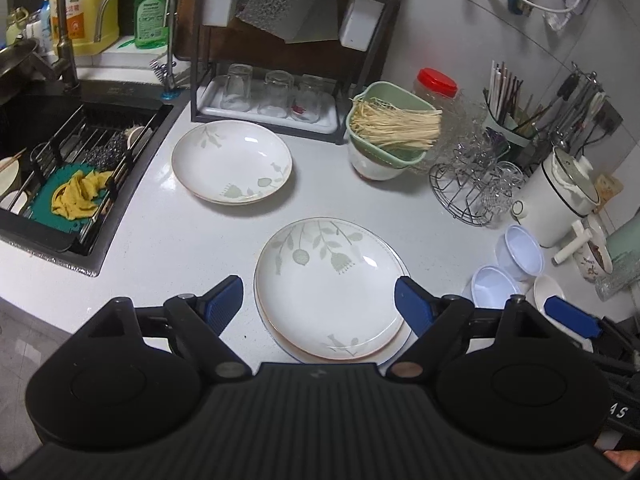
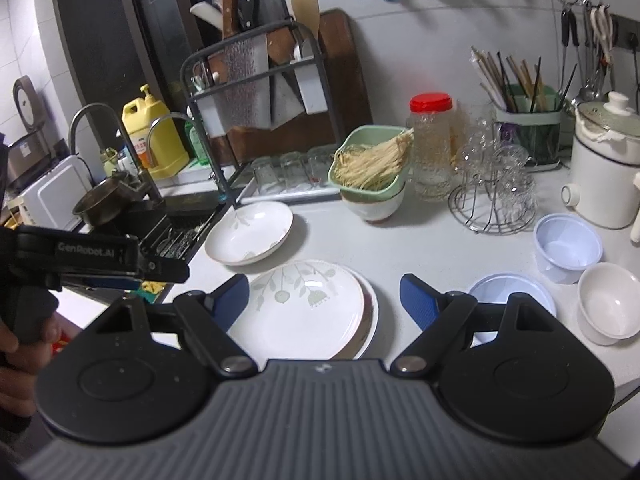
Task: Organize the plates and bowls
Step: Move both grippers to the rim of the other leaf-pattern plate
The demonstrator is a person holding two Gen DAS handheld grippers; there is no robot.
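Both grippers are being held spread wide, nothing being pinched: left gripper (image 1: 319, 304) and right gripper (image 2: 323, 300) are each being hovered over the plate stack (image 1: 330, 288), blue pads standing clear of the rims on either side.

Landmark used: the plate stack, lying on the white counter (image 1: 180, 248) near its front edge. Two or three plates are being counted in it; the exact number cannot be told. A leaf-patterned plate is lying on top, and a wider rim is being shown below it.

Black sink (image 1: 60, 168) is being seen far left of the stack, with a yellow cloth (image 1: 78, 194) lying on its rack. Black dish rack (image 1: 276, 92) is standing well behind the stack, upturned glasses resting in its tray. A second leaf plate (image 1: 232, 162) is lying alone between the stack and the rack, well apart from the stack. White pot (image 2: 608, 168) is standing far right and behind. Green basket (image 1: 390, 128) of pale noodles is being carried on a white bowl, behind and right of the stack. Wire glass stand (image 1: 472, 188) is being seen right of that. Three small bowls are sitting right of the stack: a translucent tub (image 2: 568, 248), a shallow bluish bowl (image 2: 512, 300) partly hidden behind the right finger, and a white bowl (image 2: 610, 304) furthest right.
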